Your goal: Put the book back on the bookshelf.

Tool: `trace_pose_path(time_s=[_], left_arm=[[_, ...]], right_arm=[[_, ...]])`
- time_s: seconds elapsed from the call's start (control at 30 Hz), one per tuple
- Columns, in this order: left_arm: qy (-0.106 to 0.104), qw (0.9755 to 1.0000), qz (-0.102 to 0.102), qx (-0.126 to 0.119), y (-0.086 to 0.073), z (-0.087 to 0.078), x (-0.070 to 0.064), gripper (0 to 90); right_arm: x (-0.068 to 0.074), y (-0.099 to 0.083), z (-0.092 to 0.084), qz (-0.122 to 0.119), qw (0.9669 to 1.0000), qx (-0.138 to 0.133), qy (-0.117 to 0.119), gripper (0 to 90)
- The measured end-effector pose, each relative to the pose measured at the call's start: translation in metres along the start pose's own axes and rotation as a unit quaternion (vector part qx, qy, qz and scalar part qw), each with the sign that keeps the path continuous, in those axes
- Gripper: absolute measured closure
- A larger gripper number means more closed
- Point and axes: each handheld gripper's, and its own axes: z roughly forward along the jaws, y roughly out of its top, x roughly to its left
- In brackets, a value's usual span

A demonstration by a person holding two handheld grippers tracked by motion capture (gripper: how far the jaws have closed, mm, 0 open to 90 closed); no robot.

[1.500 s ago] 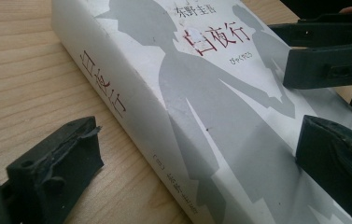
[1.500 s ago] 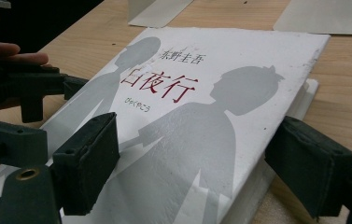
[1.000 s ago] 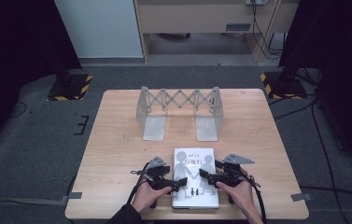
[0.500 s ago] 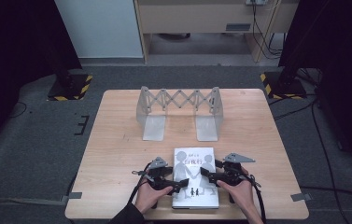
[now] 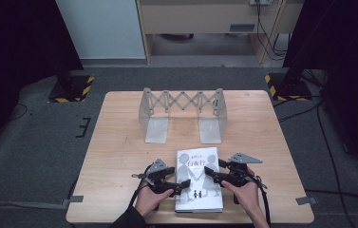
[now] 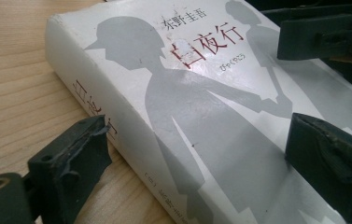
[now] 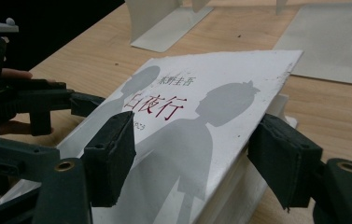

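A: Two grippers are set against the book (image 5: 199, 178), which lies flat near the front edge of the table (image 5: 119, 156), cover up. What is called for here?

B: A hold on both long sides seems intended. The left gripper (image 5: 179, 186) is placed at the spine: one jaw is seen on the wood just beside it, the other above the cover. Its jaws stand wide and have just been closing a little, with the spine edge between them but no pressure to be seen.

A: And the right gripper (image 5: 210, 172)?

B: It is held astride the cover's free edge, which looks slightly raised from the pages. Its jaws are about half open and have just been closing, the cover between them, not yet clamped as far as can be judged.

A: How should it be done well?

B: The pads should be brought squarely onto the edges, so the thin cover is not creased. Both grips should be tightened evenly before anything is lifted.

A: The surroundings?

B: Pale wood is seen under the book. A grey folding rack (image 5: 182, 114) stands well apart at the far side. Grey carpet (image 5: 34, 142) and yellow-and-black striped stand feet (image 5: 74, 90) are seen beyond.
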Motion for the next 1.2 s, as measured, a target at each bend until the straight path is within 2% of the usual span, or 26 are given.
trace_pose_path(time_s=[0.17, 0.3, 0.53, 0.6, 0.73, 0.8, 0.83, 0.9, 1.07, 1.2], left_arm=[[-0.001, 1.0000, 0.002, -0.002, 0.001, -0.001, 0.001, 4.9], [-0.002, 0.9999, 0.014, 0.000, 0.002, -0.004, 0.001, 5.7], [-0.005, 1.0000, 0.002, -0.003, 0.000, -0.003, 0.003, 5.9], [-0.006, 1.0000, -0.002, -0.006, -0.001, -0.004, 0.003, 5.6], [-0.008, 1.0000, 0.001, -0.006, -0.001, -0.004, 0.003, 4.8], [-0.007, 1.0000, 0.006, -0.004, -0.001, -0.005, 0.004, 4.6], [-0.001, 0.9999, 0.017, 0.004, -0.001, -0.006, 0.004, 4.4], [0.004, 0.9996, 0.024, 0.012, -0.001, -0.009, 0.005, 3.7], [0.008, 0.9995, 0.020, 0.024, -0.001, -0.008, 0.007, 3.3], [0.006, 0.9995, 0.014, 0.029, 0.000, -0.005, 0.005, 1.6]], right_arm=[[0.001, 0.004, 0.001, 0.002, 1.0000, -0.005, 0.004, 32.4], [0.003, 0.007, 0.001, 0.012, 0.9997, -0.017, 0.008, 32.3], [0.003, 0.007, 0.004, 0.013, 0.9998, -0.014, 0.003, 31.7], [0.004, 0.008, 0.003, 0.022, 0.9996, -0.017, 0.007, 31.8], [0.003, 0.009, 0.001, 0.027, 0.9993, -0.023, 0.015, 31.8], [0.003, 0.008, 0.001, 0.023, 0.9996, -0.017, 0.008, 31.8], [0.003, 0.007, 0.001, 0.016, 0.9998, -0.010, 0.002, 31.7], [0.002, 0.003, 0.003, 0.009, 0.9999, -0.004, -0.008, 31.6], [-0.002, -0.003, 0.006, 0.020, 0.9996, 0.012, -0.013, 30.6], [-0.002, -0.005, 0.010, 0.013, 0.9993, 0.026, -0.024, 30.5]])
